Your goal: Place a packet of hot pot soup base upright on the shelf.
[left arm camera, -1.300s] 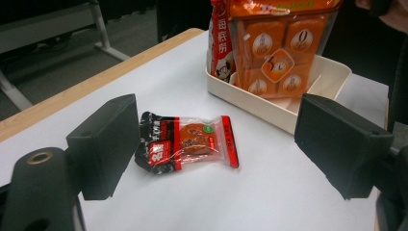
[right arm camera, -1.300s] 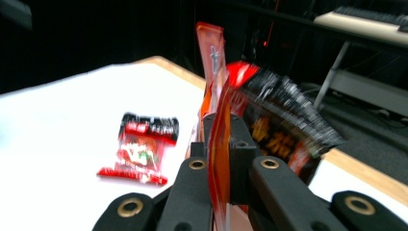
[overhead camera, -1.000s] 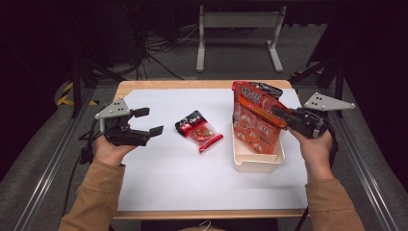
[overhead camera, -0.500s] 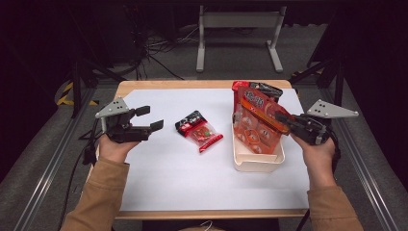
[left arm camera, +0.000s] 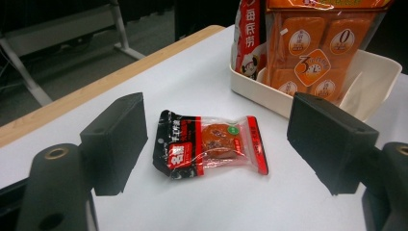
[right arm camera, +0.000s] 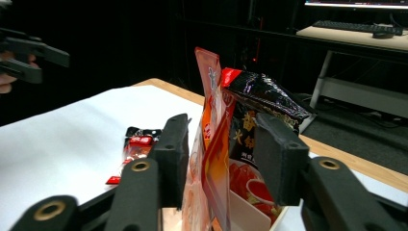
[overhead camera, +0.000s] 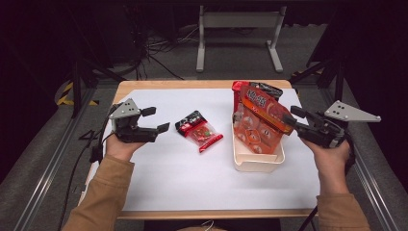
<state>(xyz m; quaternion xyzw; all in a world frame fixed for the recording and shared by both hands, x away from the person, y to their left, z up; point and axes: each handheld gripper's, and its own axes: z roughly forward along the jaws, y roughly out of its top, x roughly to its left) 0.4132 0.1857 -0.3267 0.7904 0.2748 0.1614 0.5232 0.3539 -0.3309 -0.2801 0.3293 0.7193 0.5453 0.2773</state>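
Orange pouch (overhead camera: 259,122) upright in white bin (overhead camera: 257,162), right of centre in high view; black pack (overhead camera: 262,90) behind it. Right gripper (overhead camera: 293,119) jaws just opening, pouch edge between pads, no squeeze visible. Small red packet (overhead camera: 199,131) flat mid-table, long axis diagonal, directly ahead of left gripper (overhead camera: 156,119), jaws open, nearer hand.

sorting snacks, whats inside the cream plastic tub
The cream plastic tub holds an upright orange snack bag and, behind it, a black and red packet. The bags hide most of the tub's floor.
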